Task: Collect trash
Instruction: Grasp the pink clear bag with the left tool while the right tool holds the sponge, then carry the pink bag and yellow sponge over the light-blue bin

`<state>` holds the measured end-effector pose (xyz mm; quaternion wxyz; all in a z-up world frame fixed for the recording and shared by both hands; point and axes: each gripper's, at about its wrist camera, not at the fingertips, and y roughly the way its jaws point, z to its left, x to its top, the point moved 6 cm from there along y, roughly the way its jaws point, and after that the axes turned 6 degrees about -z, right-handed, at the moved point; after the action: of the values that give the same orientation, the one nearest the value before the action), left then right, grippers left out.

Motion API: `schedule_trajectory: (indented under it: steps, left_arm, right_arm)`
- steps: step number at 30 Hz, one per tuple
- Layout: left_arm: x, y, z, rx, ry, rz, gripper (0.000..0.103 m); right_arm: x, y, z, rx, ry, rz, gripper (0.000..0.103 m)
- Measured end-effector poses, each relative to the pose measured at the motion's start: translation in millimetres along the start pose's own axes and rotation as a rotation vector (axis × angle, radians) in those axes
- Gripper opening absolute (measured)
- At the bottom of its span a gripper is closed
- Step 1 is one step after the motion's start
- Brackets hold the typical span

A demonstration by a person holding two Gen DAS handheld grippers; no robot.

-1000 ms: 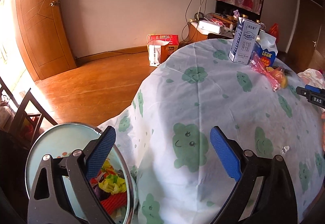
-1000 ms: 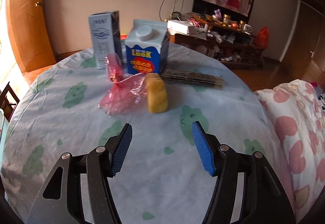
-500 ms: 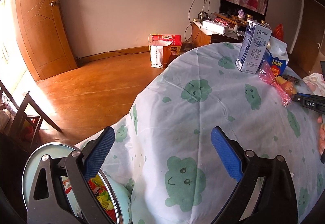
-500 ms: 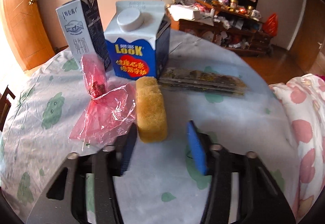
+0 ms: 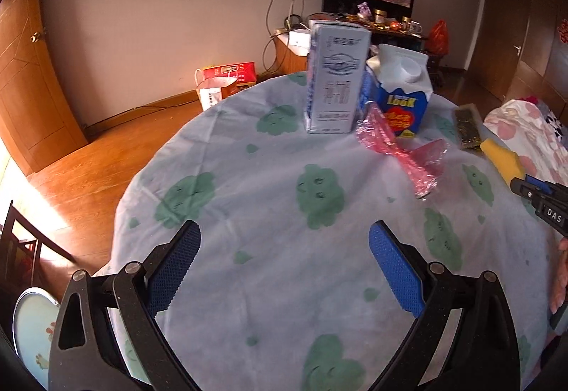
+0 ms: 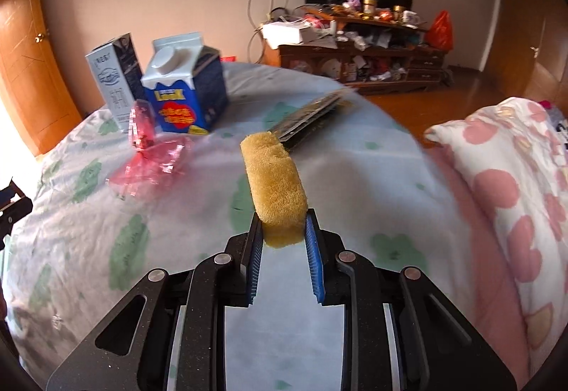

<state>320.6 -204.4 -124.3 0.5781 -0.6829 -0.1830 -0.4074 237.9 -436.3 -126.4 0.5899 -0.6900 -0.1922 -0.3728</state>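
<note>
My right gripper [image 6: 282, 231] is shut on the near end of a yellow sponge [image 6: 275, 180], which sticks out forward, lifted off the tablecloth [image 6: 184, 220]. That sponge [image 5: 504, 157] also shows at the right edge of the left wrist view, held by the right gripper [image 5: 525, 183]. My left gripper [image 5: 284, 259] stands open over the tablecloth [image 5: 266, 213] with nothing between its fingers. A crumpled pink plastic bag [image 6: 152, 157] [image 5: 401, 149] lies ahead, in front of a blue LOOK carton [image 6: 184, 93] [image 5: 401, 96] and a tall grey-white milk carton [image 6: 113, 78] [image 5: 335, 78].
A flat dark packet [image 6: 312, 114] [image 5: 467, 126] lies beyond the sponge. A pink-spotted quilt [image 6: 504, 178] borders the table on the right. A pale round bin lid [image 5: 33, 327] shows at lower left beside a dark chair [image 5: 17, 242]. Paper bags [image 5: 227, 80] stand on the wooden floor.
The right gripper moved up to the sponge, closed on it and lifted it. The left gripper swung from the bin at the table's edge over the table toward the cartons.
</note>
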Motion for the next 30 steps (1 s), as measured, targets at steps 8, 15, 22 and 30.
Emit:
schedule_trajectory:
  steps: [8,15,22,30]
  left_arm:
    - [23,35,-76,-0.062,0.055,0.014,0.094]
    - [24,61,-108,-0.097,0.1,0.05,0.085]
    - [12,71,-113,-0.173,0.113,0.125,0.008]
    - [8,41,-93,-0.182,0.14,0.082,0.005]
  right_arm:
    - [-7,-11,-30,-0.001,0.048,0.002,0.024]
    - [-19,-17,-30,0.046,0.046,0.01,0.024]
    - [-21,-14,-18,0.072,0.044,0.005,0.024]
    - [-21,-22,1,0.102,0.039,-0.012,0.024]
